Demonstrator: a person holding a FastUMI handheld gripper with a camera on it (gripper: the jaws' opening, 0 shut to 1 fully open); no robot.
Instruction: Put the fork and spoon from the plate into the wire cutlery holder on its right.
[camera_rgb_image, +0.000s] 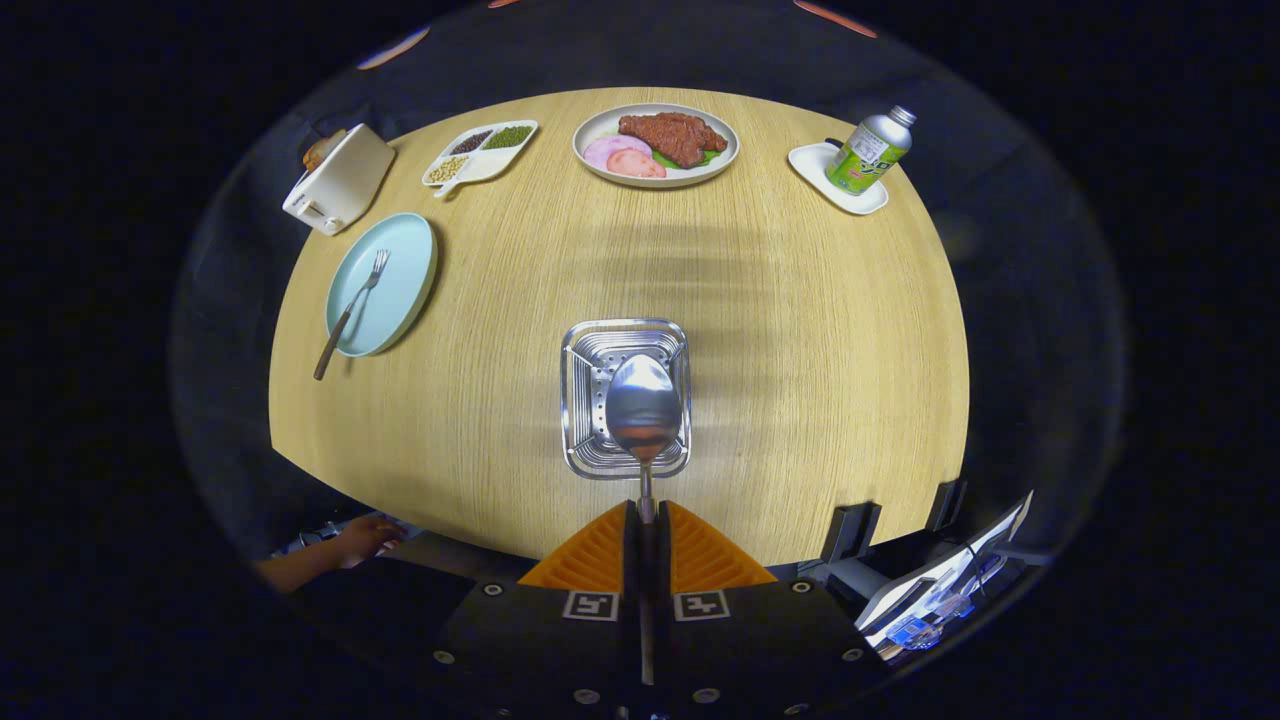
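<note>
My gripper (646, 512) is shut on the handle of a steel spoon (642, 408). The spoon's bowl points forward and hangs directly over the open top of the wire cutlery holder (582, 360), which I see from above on the wooden table. Far to the left of the holder lies a light blue plate (400, 262). A fork (352, 308) with a brown handle rests on it, tines toward the far side, handle sticking out over the plate's near rim.
Along the far side of the round wooden table (800, 330) stand a white toaster (340, 180), a divided dish of beans (480, 152), a plate of meat (656, 144) and a green bottle (868, 150) on a white tray. A person's hand (365, 537) rests below the near edge.
</note>
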